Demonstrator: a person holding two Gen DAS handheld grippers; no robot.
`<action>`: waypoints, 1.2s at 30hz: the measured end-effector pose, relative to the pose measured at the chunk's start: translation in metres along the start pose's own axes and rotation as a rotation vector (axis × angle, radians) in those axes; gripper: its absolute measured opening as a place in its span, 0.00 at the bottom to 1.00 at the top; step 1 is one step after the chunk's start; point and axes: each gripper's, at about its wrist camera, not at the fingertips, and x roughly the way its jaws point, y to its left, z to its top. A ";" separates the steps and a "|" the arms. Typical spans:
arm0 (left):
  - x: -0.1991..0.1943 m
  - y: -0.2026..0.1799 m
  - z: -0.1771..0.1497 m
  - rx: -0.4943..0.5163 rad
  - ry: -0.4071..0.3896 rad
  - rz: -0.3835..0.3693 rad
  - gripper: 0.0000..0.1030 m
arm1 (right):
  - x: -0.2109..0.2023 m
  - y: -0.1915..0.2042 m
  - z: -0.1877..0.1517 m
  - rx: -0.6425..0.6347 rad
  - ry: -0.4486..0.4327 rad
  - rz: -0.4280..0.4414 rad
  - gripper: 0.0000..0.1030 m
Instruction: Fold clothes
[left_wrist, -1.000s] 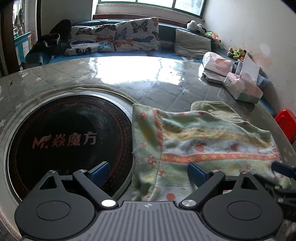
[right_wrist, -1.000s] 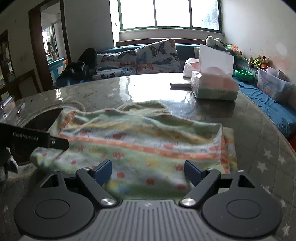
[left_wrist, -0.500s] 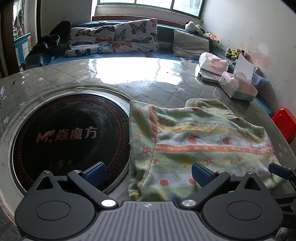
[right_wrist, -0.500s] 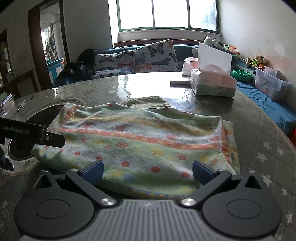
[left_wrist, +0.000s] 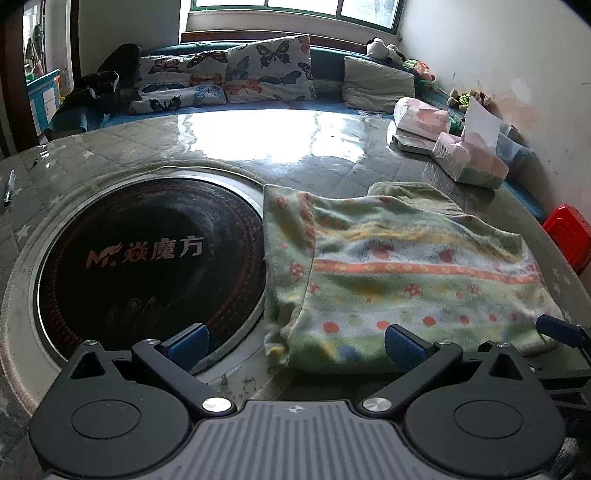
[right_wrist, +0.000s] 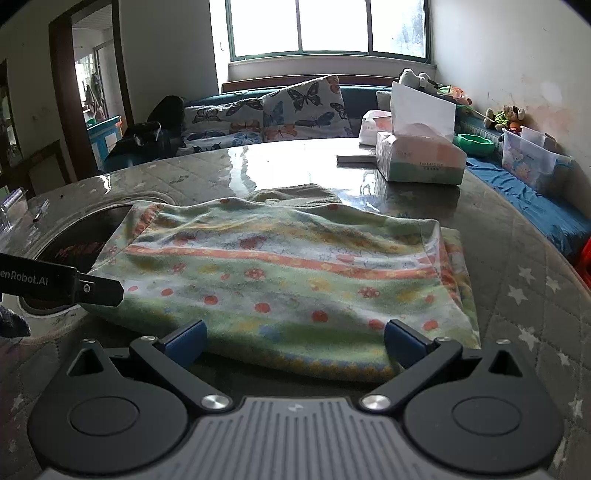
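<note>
A folded green garment with orange stripes and red dots (left_wrist: 406, 273) lies flat on the round table, its left edge over the rim of the black hotplate. It also shows in the right wrist view (right_wrist: 295, 273). My left gripper (left_wrist: 295, 343) is open and empty, just short of the garment's near left corner. My right gripper (right_wrist: 295, 339) is open and empty, just short of the garment's near edge. The left gripper's finger (right_wrist: 59, 282) shows at the left of the right wrist view. The right gripper's fingertip (left_wrist: 561, 328) shows at the right of the left wrist view.
A round black hotplate with lettering (left_wrist: 147, 258) is set into the quilted table (left_wrist: 258, 147). Tissue packs (left_wrist: 469, 162) and a flat dark object (left_wrist: 410, 144) stand at the far right. A sofa with butterfly cushions (left_wrist: 229, 77) is behind. A red stool (left_wrist: 569, 232) stands beside the table.
Both grippers have drawn back toward the near edge of the garment, jaws open throughout. The garment lies as before.
</note>
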 end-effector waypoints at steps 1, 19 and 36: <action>-0.001 0.000 -0.001 0.001 -0.001 0.001 1.00 | -0.001 0.000 0.000 0.002 0.002 -0.002 1.00; -0.015 -0.001 -0.019 0.002 0.005 -0.001 1.00 | -0.017 0.006 -0.013 0.006 0.027 -0.047 1.00; -0.025 -0.009 -0.042 0.016 0.011 -0.010 1.00 | -0.030 0.008 -0.031 0.044 0.032 -0.068 1.00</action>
